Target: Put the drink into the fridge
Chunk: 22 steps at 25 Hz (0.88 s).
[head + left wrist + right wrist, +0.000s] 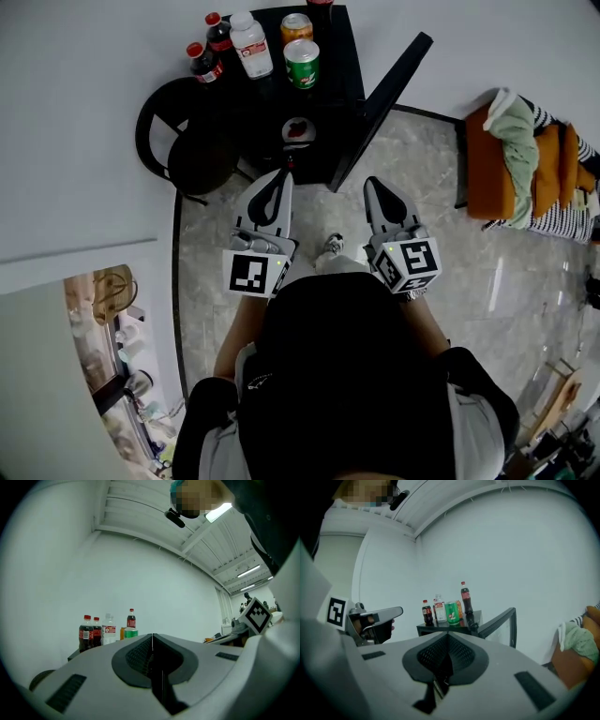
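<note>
I have both tools held out side by side over the grey marbled floor, apart from each other and pointing toward the black fridge. The left hand-held gripper has its jaws pressed together with nothing between them; in its own view the two dark pads meet in one thin seam. The right hand-held gripper reads the same to me: jaws narrow, tips meeting, empty.

The drinks all stand upright on top of the fridge, well apart from both grippers. A green can is nearest the front edge, with an orange can just behind it. A clear bottle with a white label stands beside the cans on the left. Further left are the rear cola bottle and the front cola bottle, both red-capped. A third cola bottle stands to the right of the cans.

The fridge door stands swung open on the right side. A small red-and-white thing shows in the dark opening; I cannot tell what it is.

Just left of the fridge, against the white wall, is a round black chair. Well off to the right is an orange seat piled with a pale green cloth and a striped cloth
</note>
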Tool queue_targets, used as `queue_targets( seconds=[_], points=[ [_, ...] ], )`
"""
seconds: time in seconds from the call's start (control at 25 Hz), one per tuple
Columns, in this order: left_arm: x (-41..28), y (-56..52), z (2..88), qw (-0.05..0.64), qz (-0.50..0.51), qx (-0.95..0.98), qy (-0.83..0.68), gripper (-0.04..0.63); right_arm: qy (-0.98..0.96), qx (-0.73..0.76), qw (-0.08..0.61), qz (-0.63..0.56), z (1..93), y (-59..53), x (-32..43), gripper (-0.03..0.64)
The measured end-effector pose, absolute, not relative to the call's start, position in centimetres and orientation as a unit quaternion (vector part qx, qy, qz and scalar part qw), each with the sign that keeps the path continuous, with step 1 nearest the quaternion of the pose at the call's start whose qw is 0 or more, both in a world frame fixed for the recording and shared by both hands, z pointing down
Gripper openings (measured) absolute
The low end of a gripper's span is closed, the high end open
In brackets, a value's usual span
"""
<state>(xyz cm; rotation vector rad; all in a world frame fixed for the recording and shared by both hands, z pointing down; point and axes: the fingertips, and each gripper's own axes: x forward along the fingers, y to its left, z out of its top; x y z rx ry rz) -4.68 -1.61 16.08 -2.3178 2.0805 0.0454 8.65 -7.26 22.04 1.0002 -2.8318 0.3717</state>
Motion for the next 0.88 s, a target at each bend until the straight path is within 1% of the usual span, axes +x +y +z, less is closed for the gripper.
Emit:
queue_targets(
  seconds=[0.28, 0.64, 0.68, 0.8, 0.88],
  points=[
    [-7.0, -7.1, 16.7, -0.002, 0.017, -0.746, 0.665, 0.011, -0.928, 0.351, 0.064, 0.107, 20.8, -10.1, 8.0, 0.014],
    [-11.1, -14.7, 17.8, -0.007, 0.015, -0.781, 0.624, 0.016, -0.889, 0.437, 0.081, 0.112, 21.2, -12.6, 6.4, 0.014],
    [-11.4, -15.4, 17.9, -0.01, 0.015, -0.786, 0.619, 0.032, -0.885, 0.445, 0.083, 0.112, 21.2, -12.7, 6.1, 0.014],
    [-11.9, -17.3, 18.3, -0.016, 0.015, -0.797, 0.604, 0.124, -0.871, 0.47, 0.09, 0.114, 21.5, -13.1, 5.5, 0.014],
    [-12.0, -18.2, 18.6, -0.016, 0.009, -0.803, 0.595, 0.162, -0.862, 0.484, 0.093, 0.118, 21.7, -13.2, 5.2, 0.014]
  ],
)
